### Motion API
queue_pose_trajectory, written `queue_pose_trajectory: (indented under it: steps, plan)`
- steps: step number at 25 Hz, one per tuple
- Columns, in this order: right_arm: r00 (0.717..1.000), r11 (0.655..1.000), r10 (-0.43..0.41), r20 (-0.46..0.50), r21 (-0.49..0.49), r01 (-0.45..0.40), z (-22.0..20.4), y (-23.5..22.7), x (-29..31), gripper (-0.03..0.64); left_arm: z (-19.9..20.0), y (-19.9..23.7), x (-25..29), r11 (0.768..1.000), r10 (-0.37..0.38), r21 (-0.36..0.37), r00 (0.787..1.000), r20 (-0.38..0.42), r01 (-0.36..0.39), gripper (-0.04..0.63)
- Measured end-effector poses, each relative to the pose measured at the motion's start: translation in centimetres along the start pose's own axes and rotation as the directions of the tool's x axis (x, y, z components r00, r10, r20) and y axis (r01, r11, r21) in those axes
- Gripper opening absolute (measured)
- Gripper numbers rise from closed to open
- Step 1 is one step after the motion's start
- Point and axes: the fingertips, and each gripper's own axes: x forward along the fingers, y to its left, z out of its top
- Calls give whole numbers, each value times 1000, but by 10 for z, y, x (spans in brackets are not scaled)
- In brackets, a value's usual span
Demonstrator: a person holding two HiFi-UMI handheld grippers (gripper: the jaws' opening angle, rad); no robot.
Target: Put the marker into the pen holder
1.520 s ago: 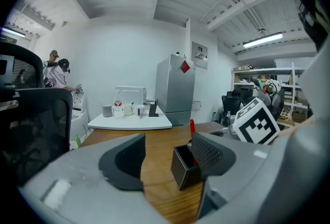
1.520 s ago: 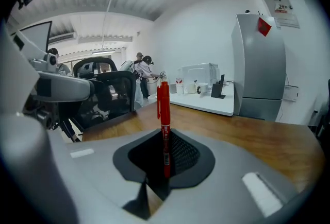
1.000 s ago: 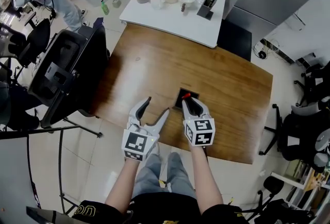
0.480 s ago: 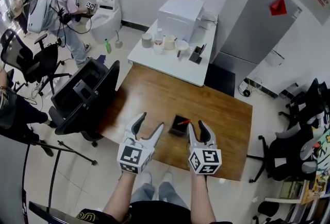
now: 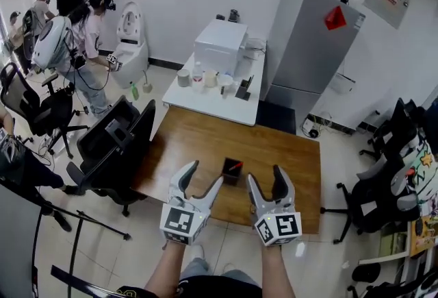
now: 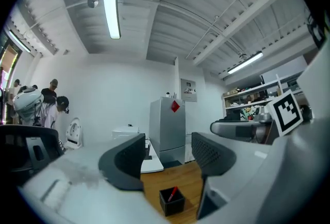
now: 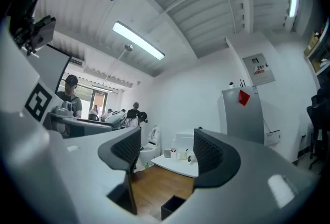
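A black square pen holder (image 5: pixel 231 172) stands on the wooden table (image 5: pixel 198 142), and the red marker (image 5: pixel 236 166) leans inside it. Both grippers hover on the near side of the holder, raised above the table. My left gripper (image 5: pixel 205 175) is open and empty. The jaws of my right gripper (image 5: pixel 265 177) are opening wide, with nothing between them. In the left gripper view, the holder (image 6: pixel 171 202) with the marker (image 6: pixel 173 193) sits low between the jaws of the left gripper (image 6: pixel 167 155). The right gripper view shows only the holder's corner (image 7: pixel 172 207) below the right gripper (image 7: pixel 165 155).
A white table (image 5: pixel 236 108) with cups and bottles adjoins the far end of the wooden table. Behind it stand a white box (image 5: pixel 220 43) and a grey cabinet (image 5: pixel 308 43). A black office chair (image 5: pixel 113 142) is at the left edge. People stand far left.
My right gripper was shut on the marker over the holder. It has let go, opened wide and drawn back. The marker now rests in the holder. Both grippers have lifted.
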Motion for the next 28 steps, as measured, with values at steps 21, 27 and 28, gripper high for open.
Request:
queue_pose_trajectory:
  steps: [21, 27, 28]
  plan:
    - [991, 998, 33, -131, -44, -39, -1, 4, -173, 310, 9, -147, -105, 978, 163, 134, 987, -6, -161, 250]
    - [995, 998, 11, -100, -61, -17, 14, 8, -174, 308, 14, -135, -119, 980, 160, 120, 987, 16, -161, 250]
    - [995, 998, 20, -100, -60, -26, 13, 15, -172, 308, 13, -131, -122, 980, 163, 117, 987, 15, -164, 250]
